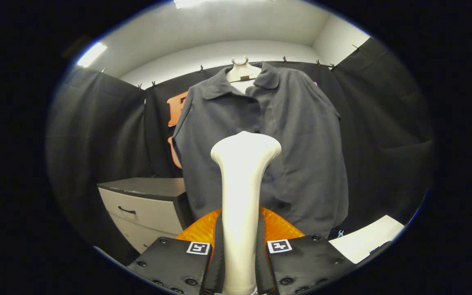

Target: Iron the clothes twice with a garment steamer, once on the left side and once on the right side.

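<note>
Gripper view: the hand-held gripper (240, 254) clamps the white steamer (242, 184) upright, facing the hanging grey shirt (297, 143).

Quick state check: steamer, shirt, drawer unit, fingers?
Steamer: upright, handle clamped between both fingers, head up just ahead of the shirt; contact unclear.
Gripper: shut on the steamer.
Shirt: hanging on a hanger, collar open.
Drawer unit: drawers closed.

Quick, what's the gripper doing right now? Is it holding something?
Gripper: shut on the white garment steamer, both fingers pressing its handle, its head up in front of the grey shirt.
</note>
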A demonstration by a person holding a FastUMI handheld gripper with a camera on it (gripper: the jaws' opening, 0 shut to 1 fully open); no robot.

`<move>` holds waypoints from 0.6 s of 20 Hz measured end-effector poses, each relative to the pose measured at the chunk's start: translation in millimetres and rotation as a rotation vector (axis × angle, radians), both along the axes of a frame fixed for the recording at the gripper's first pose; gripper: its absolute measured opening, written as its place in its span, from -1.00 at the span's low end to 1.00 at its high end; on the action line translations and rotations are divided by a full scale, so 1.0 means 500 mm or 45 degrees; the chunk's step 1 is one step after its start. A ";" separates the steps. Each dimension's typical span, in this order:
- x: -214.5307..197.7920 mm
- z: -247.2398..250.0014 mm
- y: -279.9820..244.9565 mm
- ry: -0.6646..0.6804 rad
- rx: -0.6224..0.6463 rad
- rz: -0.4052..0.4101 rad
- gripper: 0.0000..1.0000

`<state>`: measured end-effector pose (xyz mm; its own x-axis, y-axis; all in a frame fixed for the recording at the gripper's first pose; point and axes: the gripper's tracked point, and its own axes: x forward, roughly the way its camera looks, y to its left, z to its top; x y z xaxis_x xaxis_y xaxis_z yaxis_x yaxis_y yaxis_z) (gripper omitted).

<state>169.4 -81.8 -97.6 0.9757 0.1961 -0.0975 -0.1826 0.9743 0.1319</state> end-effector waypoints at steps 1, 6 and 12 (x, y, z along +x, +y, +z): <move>0.012 0.023 -0.025 -0.026 -0.004 -0.026 -0.26; 0.091 0.097 -0.141 -0.087 -0.072 -0.126 -0.26; 0.199 0.113 -0.174 -0.030 -0.058 -0.129 -0.26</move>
